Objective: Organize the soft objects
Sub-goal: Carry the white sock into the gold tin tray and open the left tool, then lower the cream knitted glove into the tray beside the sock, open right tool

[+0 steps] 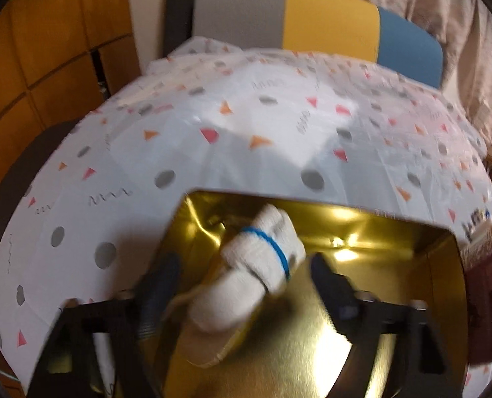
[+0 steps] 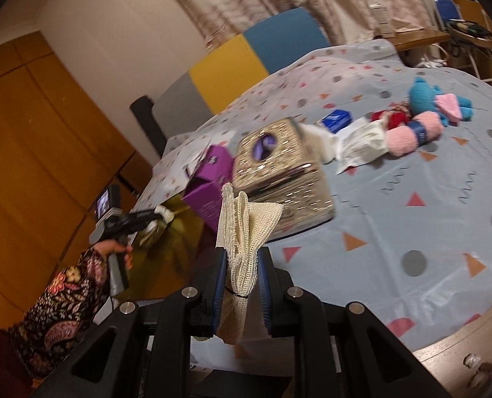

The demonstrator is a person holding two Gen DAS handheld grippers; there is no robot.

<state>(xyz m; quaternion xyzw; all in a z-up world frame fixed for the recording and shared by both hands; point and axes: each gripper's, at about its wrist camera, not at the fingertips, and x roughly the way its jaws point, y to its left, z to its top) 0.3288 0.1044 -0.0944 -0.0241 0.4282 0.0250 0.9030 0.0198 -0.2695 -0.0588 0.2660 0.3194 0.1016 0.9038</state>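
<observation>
Seemingly mid-drop, the left wrist view looks steeply down into a gold-lined box (image 1: 395,248) on the patterned tablecloth (image 1: 246,126). The left gripper (image 1: 246,275) has its jaws spread wide, and a rolled white cloth with a blue rubber band (image 1: 262,258) lies between them over the box's left part, neither pad pressing it. Motion blur hides whether the roll rests on the gold floor. If it leans on the near rim, it could tip back out as the fingers leave.

From the right wrist view, the right gripper (image 2: 242,285) is clamped on a bundled cream mesh cloth (image 2: 246,229), whose loose top fans above the fingers. Further off stand a glittery silver box (image 2: 279,172) and a purple box (image 2: 212,179), and at far right pink yarn (image 2: 411,129) and a blue knitted toy (image 2: 425,96) wait. The floppy mesh may snag a box edge when lowered.
</observation>
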